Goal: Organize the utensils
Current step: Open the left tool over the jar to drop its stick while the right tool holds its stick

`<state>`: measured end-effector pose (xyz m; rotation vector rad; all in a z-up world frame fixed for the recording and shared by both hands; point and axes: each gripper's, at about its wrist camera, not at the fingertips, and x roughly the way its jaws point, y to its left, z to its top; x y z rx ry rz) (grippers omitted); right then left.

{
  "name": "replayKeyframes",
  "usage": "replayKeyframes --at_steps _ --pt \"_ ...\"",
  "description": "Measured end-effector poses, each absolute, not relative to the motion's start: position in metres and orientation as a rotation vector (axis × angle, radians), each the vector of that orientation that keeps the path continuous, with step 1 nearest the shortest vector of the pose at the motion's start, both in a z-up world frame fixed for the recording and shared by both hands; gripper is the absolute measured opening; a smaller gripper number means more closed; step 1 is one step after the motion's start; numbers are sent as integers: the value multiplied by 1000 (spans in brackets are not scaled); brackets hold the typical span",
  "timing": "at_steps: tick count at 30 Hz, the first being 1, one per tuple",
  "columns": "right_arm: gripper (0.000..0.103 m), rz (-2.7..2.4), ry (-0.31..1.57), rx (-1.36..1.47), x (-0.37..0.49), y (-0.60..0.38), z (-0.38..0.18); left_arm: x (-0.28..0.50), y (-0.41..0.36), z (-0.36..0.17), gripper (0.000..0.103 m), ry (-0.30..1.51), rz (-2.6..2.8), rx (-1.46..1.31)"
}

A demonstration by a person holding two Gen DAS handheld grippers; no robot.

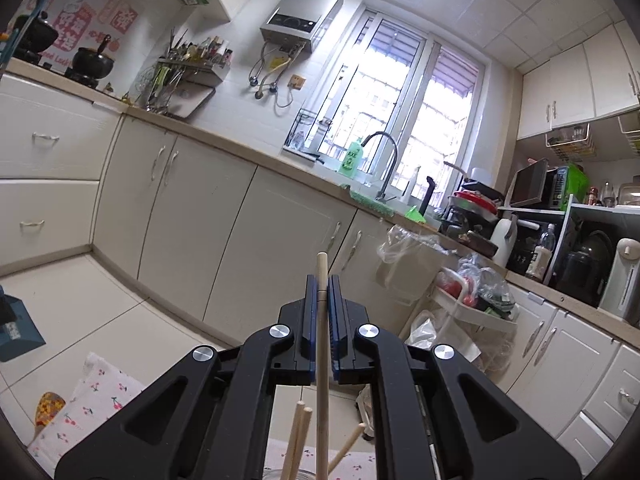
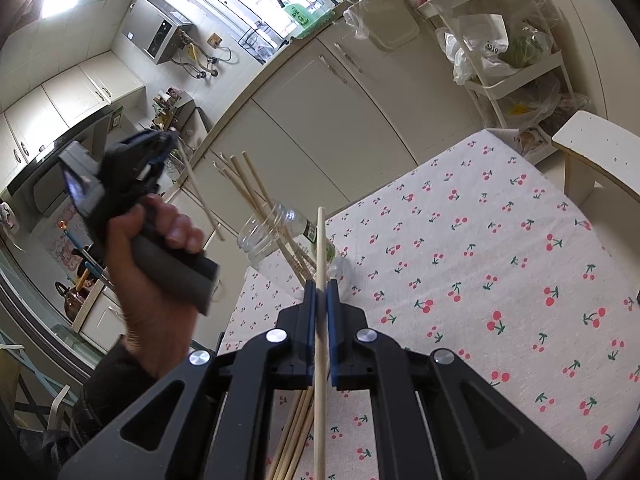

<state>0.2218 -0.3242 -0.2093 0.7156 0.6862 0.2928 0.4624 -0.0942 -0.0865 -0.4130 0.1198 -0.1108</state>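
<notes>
Holding one chopstick (image 1: 322,344) in the left gripper (image 1: 323,292), fingers squeezed tight on it, stick pointing up over the glass jar (image 2: 264,236). Same deal on the right: right gripper (image 2: 320,300) pinching a second chopstick (image 2: 320,320) mid-length, raised above the cherry-print tablecloth (image 2: 500,264). Sitting near the table's far edge, that jar, already carrying a bunch of sticks (image 2: 256,196) fanned out at an angle. More loose chopsticks (image 2: 294,436) lying on the cloth right under the right gripper.

Worrying mostly about the jar tipping, honestly. Looking light and tall, parked close to the edge, with sticks leaning hard to one side. Poking the rim on the way in, probably knocking it over or off. Also risking a slip, since gripping a smooth round stick on such a thin line. Possibly jamming against the fanned bunch too, if coming in at an angle.
</notes>
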Motion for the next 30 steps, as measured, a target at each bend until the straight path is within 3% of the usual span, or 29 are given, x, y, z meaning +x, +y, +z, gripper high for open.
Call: replayKeyframes --at_steps 20,30 --pt "6 269 677 710 221 -325 -210 448 -95 -135 5 123 -91 -328" --pt "6 278 680 715 220 -323 -211 444 -86 -103 5 46 -86 -384"
